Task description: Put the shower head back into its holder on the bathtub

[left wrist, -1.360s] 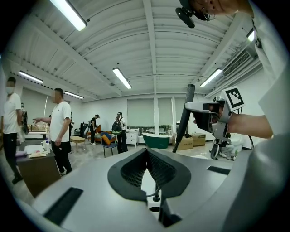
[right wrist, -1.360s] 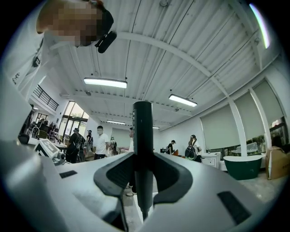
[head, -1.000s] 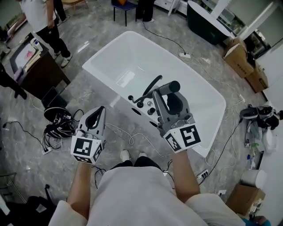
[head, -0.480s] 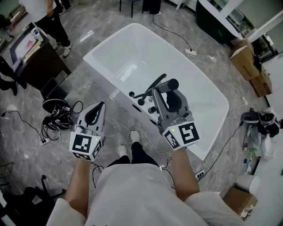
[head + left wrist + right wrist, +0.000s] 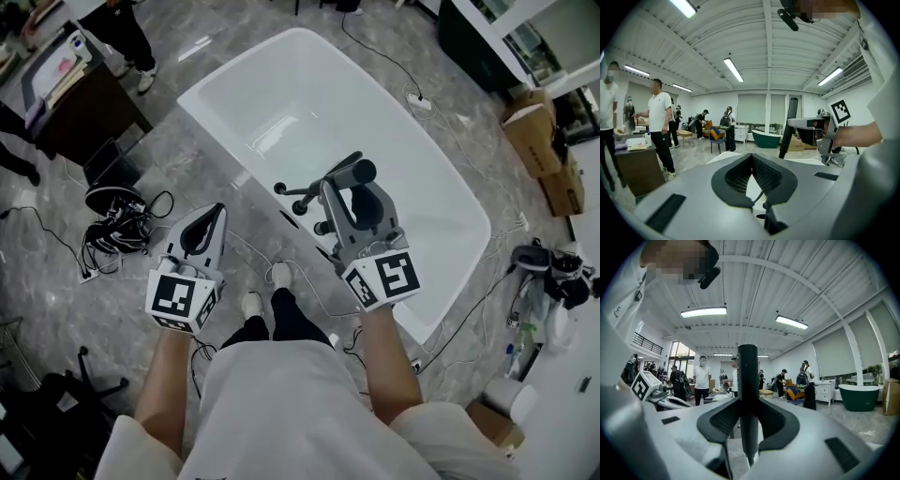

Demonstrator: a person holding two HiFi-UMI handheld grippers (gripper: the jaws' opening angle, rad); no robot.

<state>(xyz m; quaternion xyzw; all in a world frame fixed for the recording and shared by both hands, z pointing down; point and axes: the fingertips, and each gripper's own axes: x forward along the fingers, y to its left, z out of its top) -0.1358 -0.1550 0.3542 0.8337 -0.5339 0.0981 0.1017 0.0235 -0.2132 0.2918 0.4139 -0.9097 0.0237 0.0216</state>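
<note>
My right gripper (image 5: 352, 187) is shut on the shower head (image 5: 349, 174), a dark grey stick-like handle. It hovers over the near rim of the white bathtub (image 5: 281, 84), just right of the black tap fittings (image 5: 305, 202). In the right gripper view the shower head (image 5: 748, 394) stands upright, clamped between the pads of the right gripper (image 5: 749, 408). My left gripper (image 5: 214, 217) hangs outside the tub to the left, over the floor, jaws together and empty. In the left gripper view the left gripper (image 5: 752, 161) faces across the tub, with the shower head (image 5: 790, 122) at the right.
A dark desk (image 5: 84, 103) stands at the upper left, with tangled cables (image 5: 117, 230) on the floor below it. Cardboard boxes (image 5: 539, 141) sit at the right. A power strip (image 5: 419, 101) lies beyond the tub. Several people (image 5: 661, 126) stand in the room behind.
Both grippers have sunk a little toward the tub's near rim. The right one still grips the shower head, now closer to the black fittings. The left one stays empty.
</note>
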